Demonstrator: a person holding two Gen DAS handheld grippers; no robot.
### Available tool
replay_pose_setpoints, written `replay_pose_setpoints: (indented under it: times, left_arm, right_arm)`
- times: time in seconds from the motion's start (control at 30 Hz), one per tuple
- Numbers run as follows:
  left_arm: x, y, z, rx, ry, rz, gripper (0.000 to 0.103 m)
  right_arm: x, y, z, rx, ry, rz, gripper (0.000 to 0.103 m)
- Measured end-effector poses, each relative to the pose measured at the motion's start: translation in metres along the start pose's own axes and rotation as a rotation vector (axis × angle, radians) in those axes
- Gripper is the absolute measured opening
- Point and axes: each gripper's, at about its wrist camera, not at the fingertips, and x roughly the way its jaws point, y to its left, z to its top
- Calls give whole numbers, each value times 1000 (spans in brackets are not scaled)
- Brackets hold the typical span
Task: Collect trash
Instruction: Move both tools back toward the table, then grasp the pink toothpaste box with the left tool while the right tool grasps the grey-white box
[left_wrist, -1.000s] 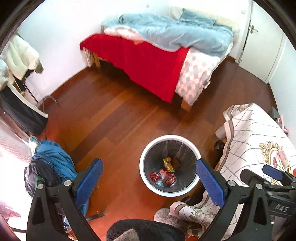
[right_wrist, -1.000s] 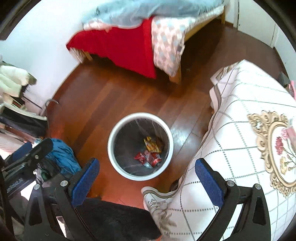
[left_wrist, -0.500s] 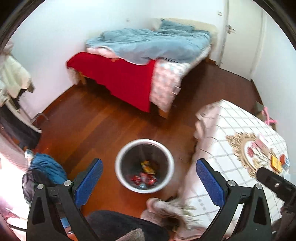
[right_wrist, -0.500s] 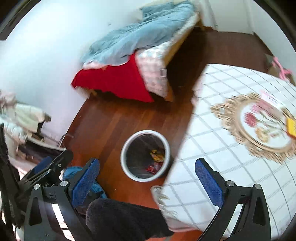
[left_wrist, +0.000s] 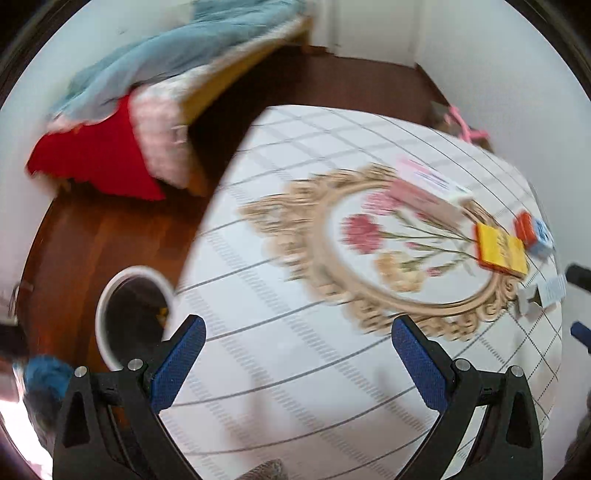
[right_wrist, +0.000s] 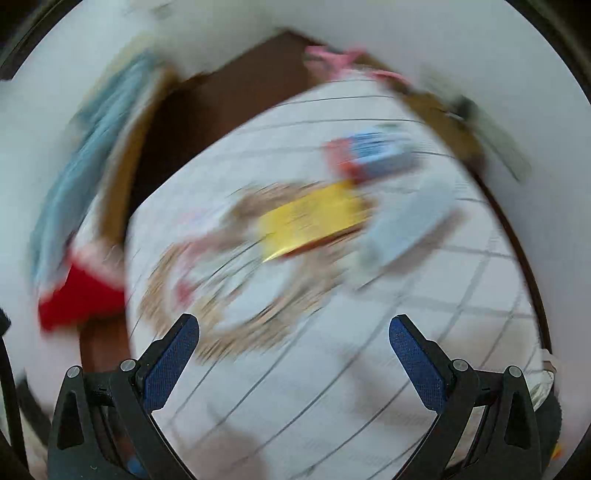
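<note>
Several pieces of trash lie on the table with the white checked cloth (left_wrist: 295, 369): a yellow packet (left_wrist: 502, 251) (right_wrist: 310, 218), a red and blue box (left_wrist: 533, 230) (right_wrist: 373, 155), a pink and white carton (left_wrist: 424, 188) and a pale wrapper (left_wrist: 543, 295) (right_wrist: 406, 225). My left gripper (left_wrist: 299, 343) is open and empty above the near part of the table. My right gripper (right_wrist: 293, 341) is open and empty, above the table short of the yellow packet. The white-rimmed bin (left_wrist: 110, 317) stands on the floor at the left. The right wrist view is heavily blurred.
A bed (left_wrist: 147, 92) with a blue duvet and red cover stands at the back left across the wooden floor (left_wrist: 92, 236). Blue clothing (left_wrist: 44, 373) lies on the floor by the bin. A pink object (left_wrist: 465, 127) sits behind the table.
Both grippers have swung right and up from over the bin to over the table. The trash on the cloth has come into view; the bin has shifted to the left edge.
</note>
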Motion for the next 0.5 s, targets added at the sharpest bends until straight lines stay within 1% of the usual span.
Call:
replay_pose_setpoints:
  times: [0.03,0.1,0.13,0.2,0.23,0.27,0.3,0.33,0.37,0.43,0.5]
  left_arm:
    - [6,-16,6,34,6,4,103]
    - [15,-34,15,61,20,4,103]
    - [22,-42,23,59,37,-11,103]
    - [33,-48,37,31,75,-41,103]
    - [38,-49,45,11,93,-60,103]
    - [44,-50,55,-16,112,-82,103]
    - [50,-52,65,-40,129,-100,103]
    - [57,-52,74,-61,144,-115,102]
    - [63,-53,85,-90,161,-132,102]
    - [75,-55,105,-157,202,-176,102]
    - [86,-55,119,-230,238,-226,102]
  right_arm:
    - [7,-10,10,34,3,-14,103]
    - [21,-29,29,95,16,-36,102]
    - [31,-38,36,127,27,-53,101]
    - [48,-52,46,191,59,-49,93]
    - [56,-57,49,214,72,-47,91]
    - [58,-62,52,226,78,-46,86]
    - [65,-65,56,239,83,-52,76]
    - [67,-66,58,240,81,-57,70]
    - [65,-66,60,233,63,-74,66]
    - [65,-62,70,214,39,-100,50]
    - [63,-59,79,204,23,-140,48]
